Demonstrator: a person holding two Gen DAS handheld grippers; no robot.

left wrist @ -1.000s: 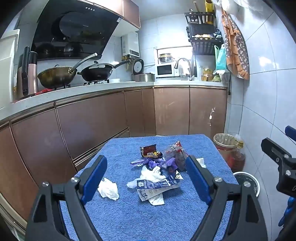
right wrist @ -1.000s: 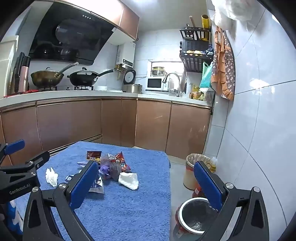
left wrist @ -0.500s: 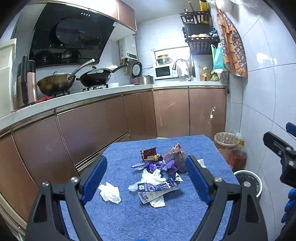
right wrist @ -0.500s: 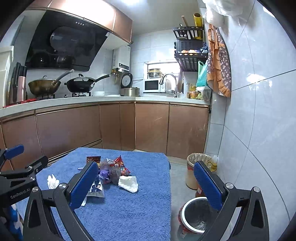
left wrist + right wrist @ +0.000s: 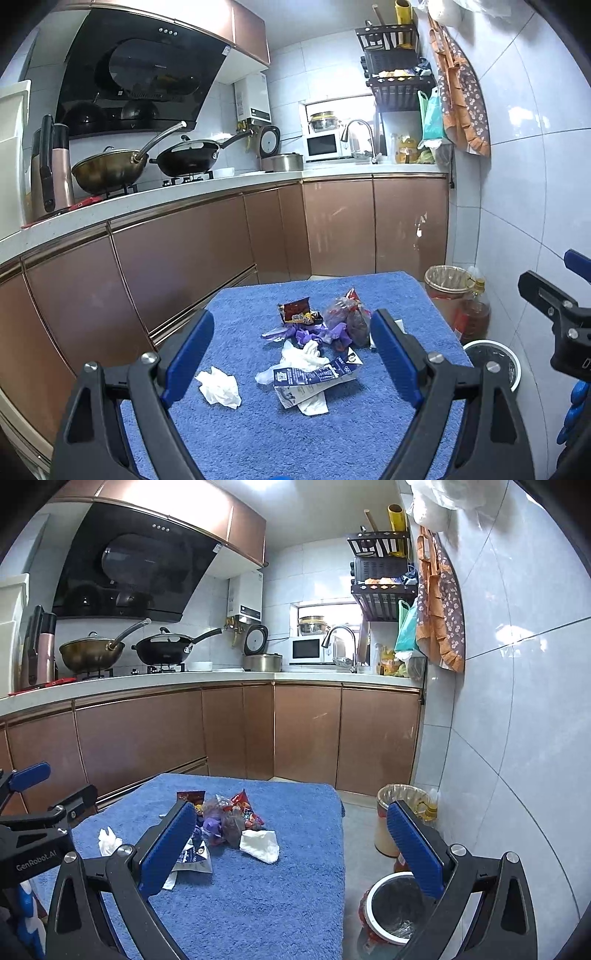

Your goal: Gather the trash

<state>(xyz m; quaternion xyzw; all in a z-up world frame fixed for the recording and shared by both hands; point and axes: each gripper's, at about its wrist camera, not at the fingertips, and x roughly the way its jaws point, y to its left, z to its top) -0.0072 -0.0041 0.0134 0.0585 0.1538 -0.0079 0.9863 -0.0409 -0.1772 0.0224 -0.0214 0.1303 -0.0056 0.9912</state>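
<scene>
A heap of trash lies on the blue towel-covered table (image 5: 258, 435): snack wrappers (image 5: 297, 312), purple bits (image 5: 314, 334), a crumpled blue-and-white carton (image 5: 314, 378) and a white tissue (image 5: 219, 387) apart to the left. My left gripper (image 5: 291, 354) is open and empty, above the near half of the table. In the right wrist view the heap (image 5: 225, 818) and a white tissue (image 5: 260, 844) lie on the table (image 5: 258, 904). My right gripper (image 5: 291, 843) is open and empty, over the table's right edge. A round bin (image 5: 391, 910) stands on the floor below it.
A taller lined bin (image 5: 400, 818) and an oil bottle (image 5: 476, 314) stand by the tiled wall on the right. Brown kitchen cabinets (image 5: 184, 258) with pans on the counter run along the left and back. The round bin (image 5: 495, 363) shows right of the table.
Both grippers have risen and tilted slightly, so the table and trash sit lower in both views. Both stay open. The trash has not moved.
</scene>
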